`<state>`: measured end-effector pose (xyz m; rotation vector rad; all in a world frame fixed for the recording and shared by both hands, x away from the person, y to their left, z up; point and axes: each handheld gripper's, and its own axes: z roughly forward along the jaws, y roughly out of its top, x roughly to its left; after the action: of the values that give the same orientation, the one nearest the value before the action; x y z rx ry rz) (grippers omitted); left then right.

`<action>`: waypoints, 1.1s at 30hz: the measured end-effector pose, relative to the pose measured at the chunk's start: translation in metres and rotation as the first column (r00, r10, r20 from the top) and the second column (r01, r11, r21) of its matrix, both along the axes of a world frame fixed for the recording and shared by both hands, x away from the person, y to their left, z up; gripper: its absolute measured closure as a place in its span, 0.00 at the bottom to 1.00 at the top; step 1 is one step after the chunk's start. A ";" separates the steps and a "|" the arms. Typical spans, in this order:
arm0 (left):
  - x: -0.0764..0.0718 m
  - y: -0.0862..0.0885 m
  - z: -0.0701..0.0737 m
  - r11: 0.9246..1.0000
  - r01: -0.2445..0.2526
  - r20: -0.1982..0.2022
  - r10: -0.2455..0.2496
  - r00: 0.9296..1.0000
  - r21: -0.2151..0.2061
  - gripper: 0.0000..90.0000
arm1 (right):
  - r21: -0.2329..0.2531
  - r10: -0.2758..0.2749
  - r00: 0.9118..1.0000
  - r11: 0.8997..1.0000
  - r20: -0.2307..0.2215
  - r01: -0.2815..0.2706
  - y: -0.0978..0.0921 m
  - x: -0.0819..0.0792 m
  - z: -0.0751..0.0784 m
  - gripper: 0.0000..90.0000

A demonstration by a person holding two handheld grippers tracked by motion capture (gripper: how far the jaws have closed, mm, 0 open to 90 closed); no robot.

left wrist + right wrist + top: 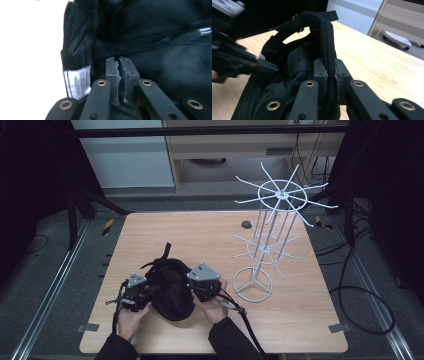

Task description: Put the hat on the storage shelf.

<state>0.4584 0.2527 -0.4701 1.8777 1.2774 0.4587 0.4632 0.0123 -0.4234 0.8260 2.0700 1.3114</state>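
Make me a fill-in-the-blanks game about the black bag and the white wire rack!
1. The black bag lies on the wooden ____.
2. The white wire rack stands to the ____ of the bag in the high view.
3. The right gripper is shut on the bag's padded ____.
4. The small label sewn to the bag, seen beside the left gripper, is ____ in colour.

Missing words: table; right; strap; white
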 end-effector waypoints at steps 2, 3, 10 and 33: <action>-0.005 0.000 0.008 0.999 0.012 0.021 -0.012 1.000 -0.034 0.91 | -0.002 -0.008 1.000 1.000 0.003 0.008 -0.003 0.001 0.001 0.93; -0.005 0.000 0.008 0.999 0.012 0.021 -0.012 1.000 -0.034 0.90 | -0.002 -0.008 1.000 1.000 0.003 0.008 -0.003 0.001 0.001 0.93; -0.017 0.001 0.036 0.996 0.021 0.124 -0.010 0.992 -0.083 0.83 | -0.006 -0.016 1.000 1.000 0.013 0.016 -0.014 0.001 0.002 0.93; 0.027 0.010 -0.004 1.000 0.021 0.012 -0.021 1.000 -0.008 0.87 | -0.049 0.033 0.994 0.998 0.103 -0.028 -0.012 -0.004 0.021 0.93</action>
<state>0.4853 0.2624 -0.4746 1.8769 1.2491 0.4524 0.4596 -0.0001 -0.4029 0.6933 2.0317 1.2884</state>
